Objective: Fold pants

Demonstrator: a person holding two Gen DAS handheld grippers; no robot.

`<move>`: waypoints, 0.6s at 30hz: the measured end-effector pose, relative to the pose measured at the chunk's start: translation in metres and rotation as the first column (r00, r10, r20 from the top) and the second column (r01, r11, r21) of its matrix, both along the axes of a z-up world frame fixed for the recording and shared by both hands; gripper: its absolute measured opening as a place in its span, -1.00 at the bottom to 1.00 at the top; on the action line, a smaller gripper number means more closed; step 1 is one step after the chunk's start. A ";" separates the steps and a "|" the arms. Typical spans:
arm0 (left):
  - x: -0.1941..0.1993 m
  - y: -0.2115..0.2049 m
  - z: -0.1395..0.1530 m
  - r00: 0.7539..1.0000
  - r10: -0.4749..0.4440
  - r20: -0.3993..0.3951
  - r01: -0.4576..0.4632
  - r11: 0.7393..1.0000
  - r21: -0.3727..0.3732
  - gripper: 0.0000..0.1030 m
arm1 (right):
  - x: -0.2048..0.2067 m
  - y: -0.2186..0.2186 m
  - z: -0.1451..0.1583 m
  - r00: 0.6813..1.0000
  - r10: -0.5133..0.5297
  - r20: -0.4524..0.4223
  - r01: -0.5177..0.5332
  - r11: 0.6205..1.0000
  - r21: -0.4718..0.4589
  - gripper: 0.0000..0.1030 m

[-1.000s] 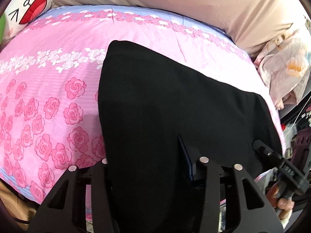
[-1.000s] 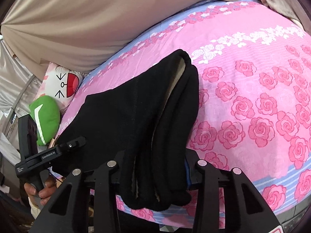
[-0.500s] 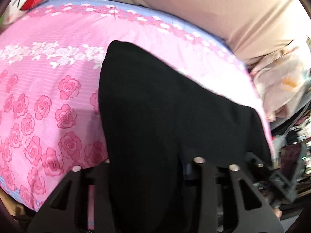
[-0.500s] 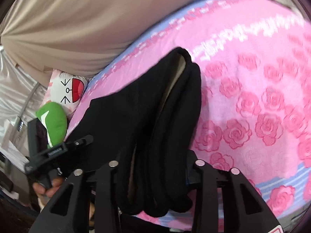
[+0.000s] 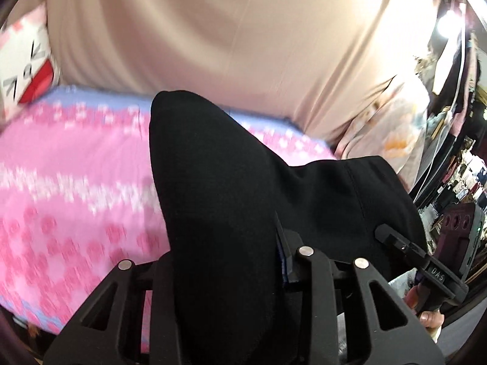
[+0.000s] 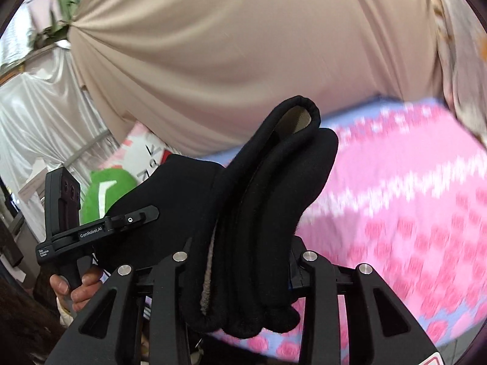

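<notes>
The black pants (image 5: 243,197) are held up between both grippers above the pink rose-print bed (image 5: 70,188). My left gripper (image 5: 225,273) is shut on one edge of the cloth, which drapes over and hides its fingertips. My right gripper (image 6: 240,279) is shut on the bunched, layered end of the pants (image 6: 268,213), whose pale lining shows. In the right wrist view the left gripper (image 6: 134,220) grips the pants' far corner at left. In the left wrist view the right gripper (image 5: 395,240) shows at the right.
A beige curtain (image 5: 228,36) hangs behind the bed. A cartoon-face pillow (image 5: 24,60) and a green plush (image 6: 106,188) lie at the bed's left end. A floral quilt (image 5: 389,127) is heaped at the right end. Cluttered shelves (image 5: 462,182) stand beyond the bed.
Both grippers have lifted the pants up off the bed and tilted upward; the curtain now fills the upper views. The views are motion-blurred.
</notes>
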State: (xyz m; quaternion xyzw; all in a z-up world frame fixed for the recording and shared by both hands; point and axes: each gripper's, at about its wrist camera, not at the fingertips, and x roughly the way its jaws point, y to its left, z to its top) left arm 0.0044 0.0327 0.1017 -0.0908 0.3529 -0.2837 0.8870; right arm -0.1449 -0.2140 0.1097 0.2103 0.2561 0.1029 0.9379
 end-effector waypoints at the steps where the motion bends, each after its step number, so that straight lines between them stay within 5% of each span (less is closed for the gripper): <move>1: 0.002 0.001 0.011 1.000 0.003 0.031 -0.002 1.000 -0.006 -0.38 | 0.002 0.000 0.008 1.000 0.004 0.022 -0.004 1.000 -0.007 -0.36; 11: 0.034 0.007 0.097 0.953 0.064 0.295 -0.046 0.997 -0.067 -0.36 | 0.055 -0.004 0.090 0.966 0.024 0.258 -0.002 0.996 -0.087 -0.35; 18: 0.095 -0.008 0.113 0.919 0.104 0.381 -0.090 0.994 -0.054 -0.32 | 0.125 -0.026 0.102 0.944 0.019 0.330 -0.007 0.999 -0.038 -0.34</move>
